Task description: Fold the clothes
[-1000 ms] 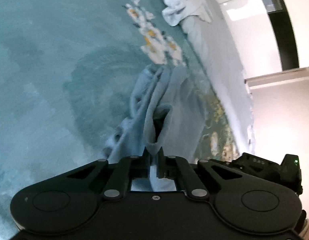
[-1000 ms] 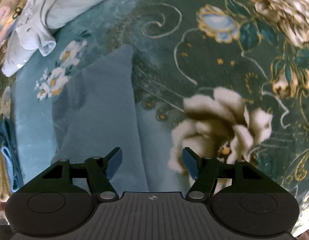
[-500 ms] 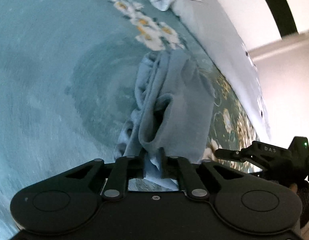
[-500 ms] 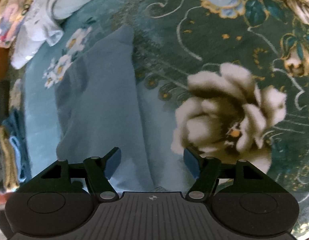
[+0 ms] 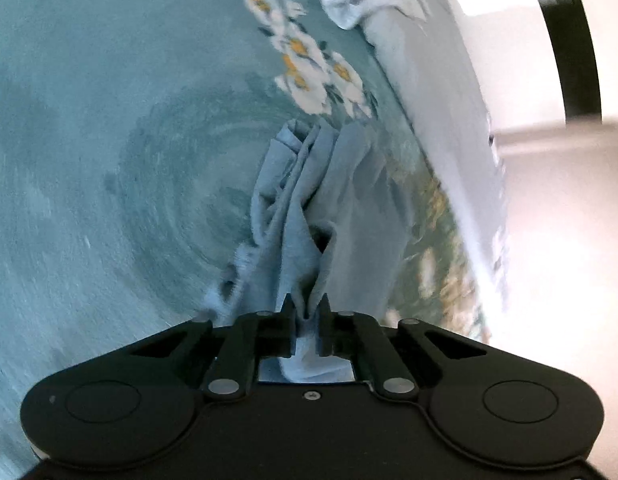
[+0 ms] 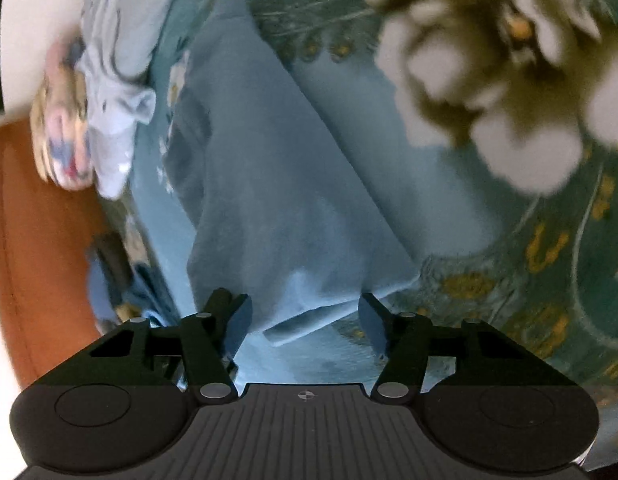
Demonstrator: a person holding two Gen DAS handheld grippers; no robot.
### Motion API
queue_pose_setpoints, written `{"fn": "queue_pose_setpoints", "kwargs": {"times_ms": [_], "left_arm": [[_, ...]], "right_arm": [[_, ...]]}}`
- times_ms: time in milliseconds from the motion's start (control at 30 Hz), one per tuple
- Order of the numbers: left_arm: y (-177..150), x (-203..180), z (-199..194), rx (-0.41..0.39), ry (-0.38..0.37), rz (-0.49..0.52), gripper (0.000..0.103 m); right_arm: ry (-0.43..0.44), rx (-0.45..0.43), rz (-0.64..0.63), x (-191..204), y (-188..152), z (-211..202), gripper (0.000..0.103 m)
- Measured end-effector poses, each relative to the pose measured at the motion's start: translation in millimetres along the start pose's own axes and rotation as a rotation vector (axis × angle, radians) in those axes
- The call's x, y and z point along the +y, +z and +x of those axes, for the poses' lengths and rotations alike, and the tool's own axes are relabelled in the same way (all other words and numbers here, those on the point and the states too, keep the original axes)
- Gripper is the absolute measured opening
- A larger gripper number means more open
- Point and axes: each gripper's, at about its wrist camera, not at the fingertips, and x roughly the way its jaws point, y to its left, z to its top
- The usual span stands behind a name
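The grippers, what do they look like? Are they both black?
Mostly. The left gripper is smooth black plastic with two round discs, silver pivot pins and black fingers. The right gripper is black too, with a ribbed grey middle panel, a small crosshair mark and blue pads on its fingers.

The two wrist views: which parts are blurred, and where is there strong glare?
Left wrist view: the teal bedspread is smeared, the light blue garment is fairly sharp, and the right edge washes out white. Right wrist view: the big cream flower and the clothes pile are strongly motion-blurred; glare is only in the upper left corner.
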Motion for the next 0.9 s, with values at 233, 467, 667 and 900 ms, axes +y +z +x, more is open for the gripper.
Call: {"fn": "queue_pose_setpoints", "kwargs": {"times_ms": [233, 467, 667, 900], "left_arm": [[7, -5, -6, 0.027, -0.034, -0.109, 0.003], [12, -4, -7, 0.069, -0.06, -0.129, 0.003], [16, -1, -6, 0.087, -0.033, -0.094, 0.003], [4, 6, -2, 0.089, 0.014, -0.04, 0.003]], "right_arm": [[0.156, -0.107, 0.275, -41, -20, 7, 0.057], [0.314, -0.207, 0.451, -62, -32, 24, 0.052], [0.289, -0.249, 0.427, -54, -31, 20, 0.022], [0.229, -0.312, 0.284, -35, -27, 0, 0.004]]}}
